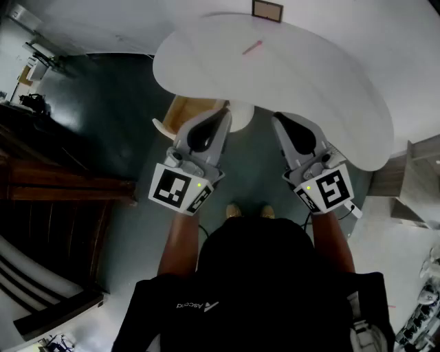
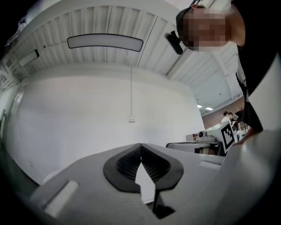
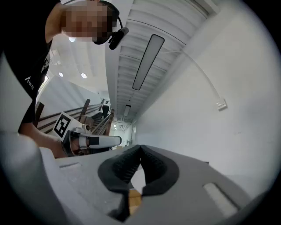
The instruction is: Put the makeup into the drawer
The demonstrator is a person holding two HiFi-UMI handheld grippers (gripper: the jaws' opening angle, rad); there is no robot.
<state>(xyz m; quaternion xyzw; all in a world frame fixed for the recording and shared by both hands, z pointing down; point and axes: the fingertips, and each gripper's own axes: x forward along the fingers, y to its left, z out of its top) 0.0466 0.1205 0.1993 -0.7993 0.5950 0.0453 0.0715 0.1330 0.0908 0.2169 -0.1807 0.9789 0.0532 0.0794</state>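
Count, head view: two grippers, one in each of my hands. One round white table (image 1: 330,89). One slim pink stick (image 1: 251,47), the only makeup-like item in sight. One small dark frame (image 1: 267,9). One tan wooden piece (image 1: 184,110). Two shoes (image 1: 234,210).

Left gripper (image 1: 223,115): held over the floor, tips at the table's near edge. In the left gripper view (image 2: 141,145) its two ribbed black pads meet at the tips, fully closed. Nothing lies between them, only pale wall shows through the gap lower down.

Right gripper (image 1: 278,118): level with the left one, near it but apart, tips also at the near edge. In the right gripper view (image 3: 140,147) the two pads touch at the tips, closed, with nothing held.

Each gripper carries one marker cube (image 1: 177,188), so two in all.

Pink stick: lies flat and slanted on the tabletop towards the far side, well apart from both grippers and touched by neither. The frame stands beyond it at the table's far edge.

Wooden piece: shows below the table's near-left edge, just ahead of the left gripper. I cannot tell whether it is the drawer.
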